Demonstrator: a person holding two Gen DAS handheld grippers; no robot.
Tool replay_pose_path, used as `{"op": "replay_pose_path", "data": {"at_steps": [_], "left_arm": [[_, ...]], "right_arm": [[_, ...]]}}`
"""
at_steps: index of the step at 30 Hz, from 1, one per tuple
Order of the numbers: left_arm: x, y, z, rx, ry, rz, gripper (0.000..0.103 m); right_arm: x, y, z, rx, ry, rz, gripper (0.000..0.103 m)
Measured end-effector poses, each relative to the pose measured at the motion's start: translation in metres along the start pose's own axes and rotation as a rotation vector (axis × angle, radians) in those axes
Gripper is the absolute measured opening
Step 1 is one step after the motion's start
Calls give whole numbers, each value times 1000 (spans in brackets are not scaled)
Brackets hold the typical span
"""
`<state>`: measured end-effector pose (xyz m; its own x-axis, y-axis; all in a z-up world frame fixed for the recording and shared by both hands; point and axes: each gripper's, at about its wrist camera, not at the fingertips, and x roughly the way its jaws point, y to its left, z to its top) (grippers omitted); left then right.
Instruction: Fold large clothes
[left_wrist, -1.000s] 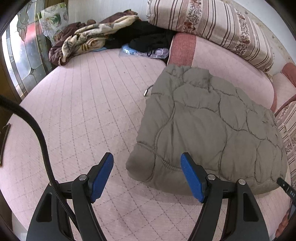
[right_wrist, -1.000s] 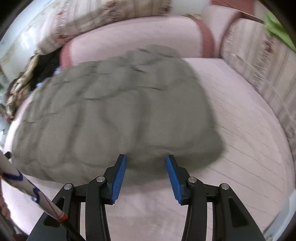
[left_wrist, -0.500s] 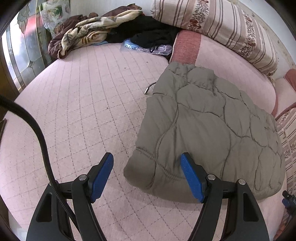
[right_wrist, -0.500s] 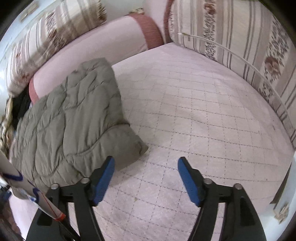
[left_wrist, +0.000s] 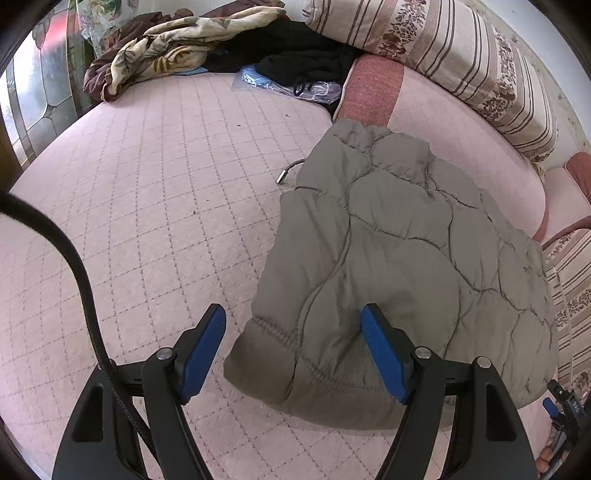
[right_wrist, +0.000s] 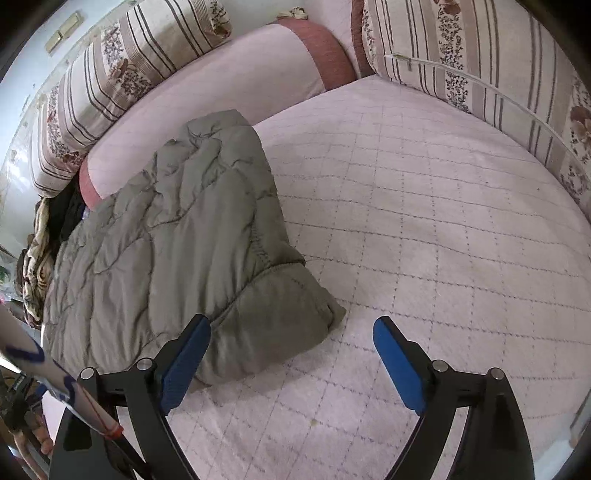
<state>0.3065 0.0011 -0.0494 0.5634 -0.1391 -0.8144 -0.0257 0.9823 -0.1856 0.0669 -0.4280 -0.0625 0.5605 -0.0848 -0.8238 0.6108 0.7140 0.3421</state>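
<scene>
A grey-green quilted puffer jacket (left_wrist: 399, 258) lies folded into a thick rectangle on the pink quilted bed (left_wrist: 155, 206). It also shows in the right wrist view (right_wrist: 173, 251) at left centre. My left gripper (left_wrist: 291, 347) is open and empty, hovering over the jacket's near left corner. My right gripper (right_wrist: 291, 358) is open and empty, just off the jacket's near right corner, with its left finger over the fabric edge. A drawstring with a metal tip (left_wrist: 286, 173) pokes out at the jacket's far left side.
A pile of other clothes and a patterned blanket (left_wrist: 177, 48) lies at the far left of the bed. Striped floral bolsters (left_wrist: 443, 48) and pink cushions (right_wrist: 236, 81) line the back and right sides (right_wrist: 480, 62). A glass panel (left_wrist: 44, 92) stands at left.
My right gripper has opened wide and drawn back from the jacket's edge toward its right corner. My left gripper stayed open and edged slightly nearer the jacket.
</scene>
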Motion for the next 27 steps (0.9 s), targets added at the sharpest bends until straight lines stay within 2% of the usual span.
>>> {"op": "replay_pose_path", "data": {"at_steps": [7,10,13,16,19,22,25,27], "left_arm": [[6,-4,3,10,2,-25,77],[4,0,9,-4,0,-104,77],[2,13,16,-64,1,-184,77],[13,28,21,-140,49,-245,79],[36,38,22,-188,134,-308,80],[55,41,19,-229,191,-386,87],[64,32,15,-225,230,-449,94],[63,24,14,-189,218,-431,97]], "right_arm": [[14,-7,5,31,8,36,101],[19,-12,7,49,22,80,102],[22,-14,11,51,33,113,102],[30,-16,15,60,60,166,103],[46,-20,20,93,105,250,103],[61,-18,24,117,133,297,103],[79,-17,28,169,161,341,103],[87,-15,31,189,163,350,103]]}}
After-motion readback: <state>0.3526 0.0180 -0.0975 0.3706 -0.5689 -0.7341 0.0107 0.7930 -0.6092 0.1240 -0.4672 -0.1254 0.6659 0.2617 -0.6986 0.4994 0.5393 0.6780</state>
